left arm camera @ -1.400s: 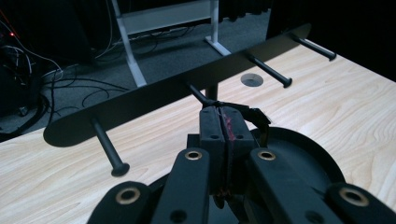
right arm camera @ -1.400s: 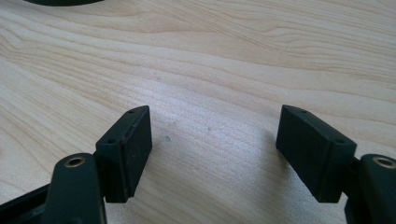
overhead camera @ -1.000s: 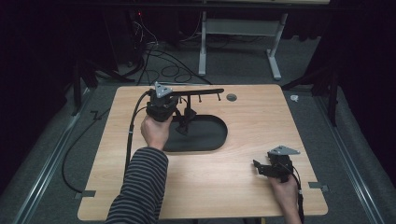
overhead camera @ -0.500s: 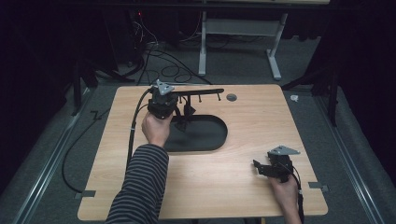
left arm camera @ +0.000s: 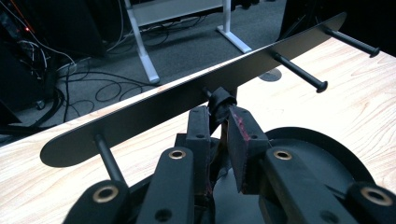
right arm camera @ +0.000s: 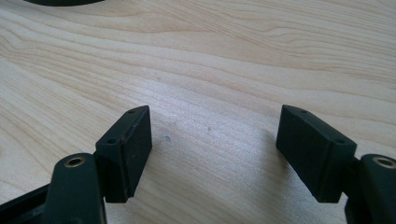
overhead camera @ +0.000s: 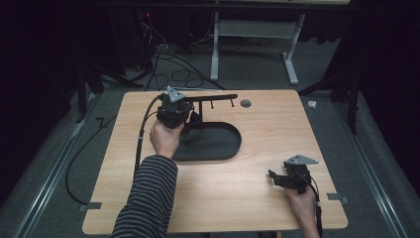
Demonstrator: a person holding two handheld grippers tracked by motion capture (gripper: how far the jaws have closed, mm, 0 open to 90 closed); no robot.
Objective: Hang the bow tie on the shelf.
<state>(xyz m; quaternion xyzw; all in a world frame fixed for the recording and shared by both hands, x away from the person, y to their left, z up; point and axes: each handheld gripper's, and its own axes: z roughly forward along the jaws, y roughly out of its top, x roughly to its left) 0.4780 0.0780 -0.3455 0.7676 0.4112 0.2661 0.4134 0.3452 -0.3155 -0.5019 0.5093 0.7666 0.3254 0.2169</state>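
A black stand sits on the table, with an oval base and a long flat bar carrying pegs on top of a post. My left gripper is at that post, just under the bar. In the left gripper view its jaws are nearly together, with a small crumpled black piece pinched at their tips; what it is cannot be made out. My right gripper rests low at the table's near right. It is open with only bare wood between its pads.
The wooden table has a round grey grommet near its far edge. A black cable trails from the left gripper off the table's left side. Desk legs and loose cables stand on the floor beyond.
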